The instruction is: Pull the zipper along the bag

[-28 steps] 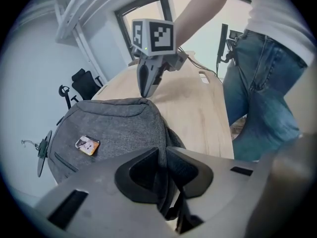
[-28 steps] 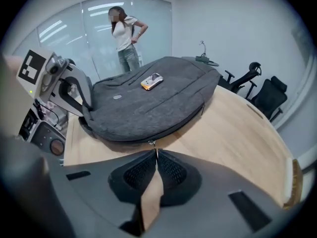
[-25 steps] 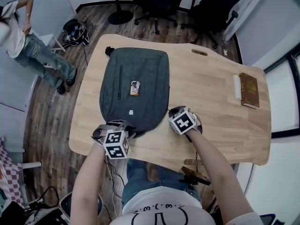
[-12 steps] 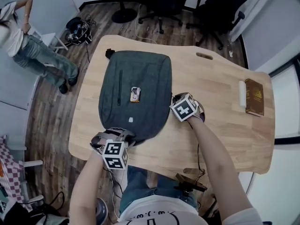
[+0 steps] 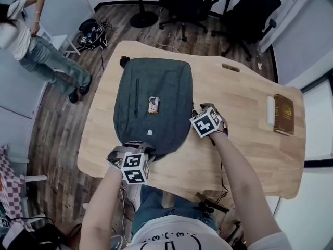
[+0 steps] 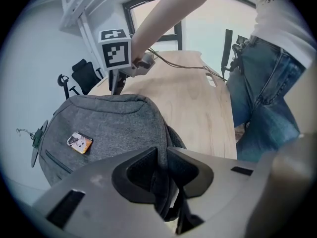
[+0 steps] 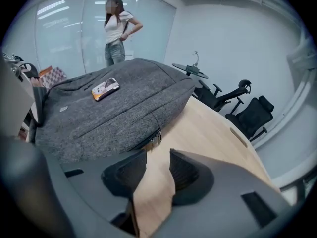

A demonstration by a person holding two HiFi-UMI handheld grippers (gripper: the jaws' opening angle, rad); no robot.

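My left gripper (image 6: 162,155) clamped on grey bag (image 6: 111,125), near-edge fabric pinched between pads. Small picture tag (image 6: 79,142) flat on bag top. My right gripper (image 6: 117,87) at bag's far edge, tips down. Wooden table (image 6: 198,108) beyond; my jeans (image 6: 265,93) right.

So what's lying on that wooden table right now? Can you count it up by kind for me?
Grey backpack: 1
Small picture card, lying on the backpack: 1
Brown book: 1
White object beside the book, too small to identify: 1
Total: 4
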